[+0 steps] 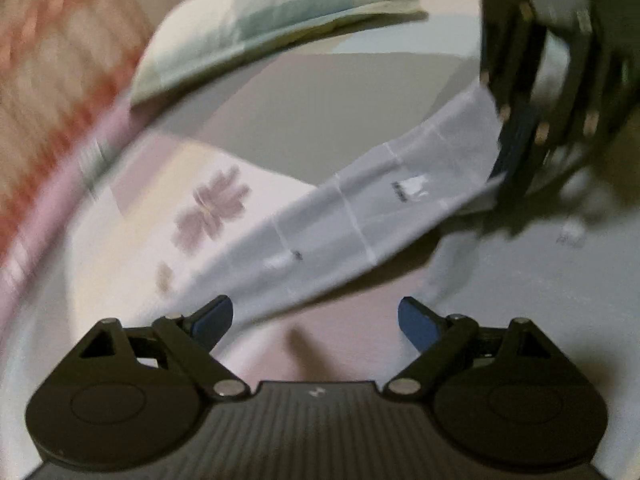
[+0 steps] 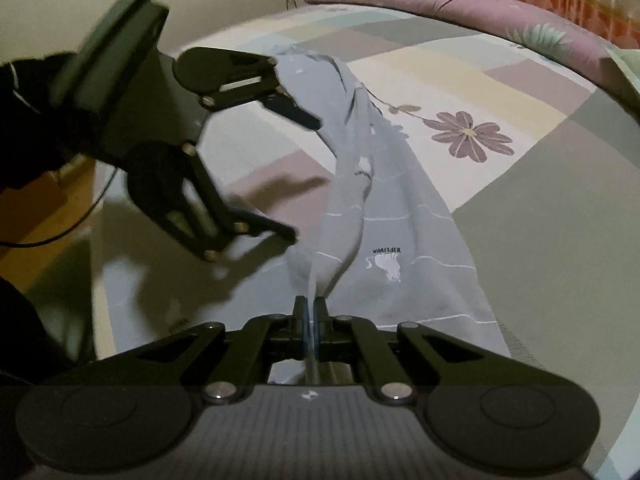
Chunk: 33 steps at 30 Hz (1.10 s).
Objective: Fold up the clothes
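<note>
Already the right gripper [image 2: 310, 312] is clamped on the grey garment [image 2: 396, 216] at 6 o'clock, while the left gripper [image 1: 316, 320] gapes empty — one-ended tension could bunch the cloth.

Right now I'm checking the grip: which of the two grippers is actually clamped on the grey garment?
The right gripper: its jaws are shut on an edge of the grey garment. The left gripper is wide open, holding nothing.

Left gripper [image 1: 316, 320]: fingers [image 1: 212, 316] spread wide apart, nothing between them, hovering low over the bed [image 1: 520, 320], motion-blurred in the right wrist view. Right gripper [image 2: 308, 312]: fingers [image 2: 298, 312] pressed together, pinching an edge of the grey garment [image 2: 400, 220], which is lifted and stretched off the bed. The grippers face each other.
</note>
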Motion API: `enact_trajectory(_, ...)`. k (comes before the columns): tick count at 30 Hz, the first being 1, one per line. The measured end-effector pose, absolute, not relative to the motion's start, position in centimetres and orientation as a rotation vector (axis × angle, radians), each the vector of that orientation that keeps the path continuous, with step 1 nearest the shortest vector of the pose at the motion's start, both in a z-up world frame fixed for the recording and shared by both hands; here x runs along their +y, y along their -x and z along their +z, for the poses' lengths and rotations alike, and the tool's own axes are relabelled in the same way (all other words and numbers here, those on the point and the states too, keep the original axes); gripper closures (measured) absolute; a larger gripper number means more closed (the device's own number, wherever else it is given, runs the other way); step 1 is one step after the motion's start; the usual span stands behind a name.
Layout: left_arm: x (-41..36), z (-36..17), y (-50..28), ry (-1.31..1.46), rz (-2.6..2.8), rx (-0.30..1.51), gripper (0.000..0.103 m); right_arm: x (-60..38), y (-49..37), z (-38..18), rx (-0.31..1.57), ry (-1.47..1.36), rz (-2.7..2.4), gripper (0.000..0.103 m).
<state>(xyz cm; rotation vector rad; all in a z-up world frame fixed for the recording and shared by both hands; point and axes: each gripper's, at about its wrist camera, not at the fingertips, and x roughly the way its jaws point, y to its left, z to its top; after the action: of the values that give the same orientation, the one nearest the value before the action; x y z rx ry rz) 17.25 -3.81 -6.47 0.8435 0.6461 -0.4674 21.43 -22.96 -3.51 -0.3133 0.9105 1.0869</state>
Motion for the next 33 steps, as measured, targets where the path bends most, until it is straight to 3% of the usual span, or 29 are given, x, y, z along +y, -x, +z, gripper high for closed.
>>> enact_trajectory(8,-6.1,-9.4,-16.7,-1.173,-0.470,0.362,0.018,-24.1,-22.0,-3.2,0.930,0.183,1.104,0.099)
enact_trajectory(14,-5.9,-11.5,-18.4,-1.252,-0.411,0.288,0.036,-24.3,-21.7,-4.2,0.964,0.190,1.099,0.099)
enact_trajectory(22,-5.4,-13.6,-17.8,-1.395,-0.450,0.139,0.048,-24.4,-20.1,-5.6,0.987,0.239,1.051,0.097)
enact_trajectory(25,-5.7,-14.3,-17.3,-1.453,-0.483,0.089,0.055,-25.1,-19.0,-5.2,0.969,0.260,0.993,0.088)
enact_trajectory(27,-5.6,-14.2,-17.4,-1.434,-0.500,0.110,0.061,-25.5,-18.3,-5.0,0.957,0.274,0.954,0.075)
enact_trajectory(28,-5.6,-14.1,-17.6,-1.420,-0.509,0.126,0.065,-25.7,-17.9,-4.8,0.950,0.282,0.934,0.063)
enact_trajectory(30,-5.6,-14.0,-17.7,-1.401,-0.524,0.180,0.092,-26.4,-16.3,-4.1,0.913,0.340,0.869,0.052)
enact_trajectory(33,-5.6,-14.1,-17.1,-1.400,-0.542,0.215,0.098,-25.7,-14.9,-4.6,0.881,0.436,0.834,0.046)
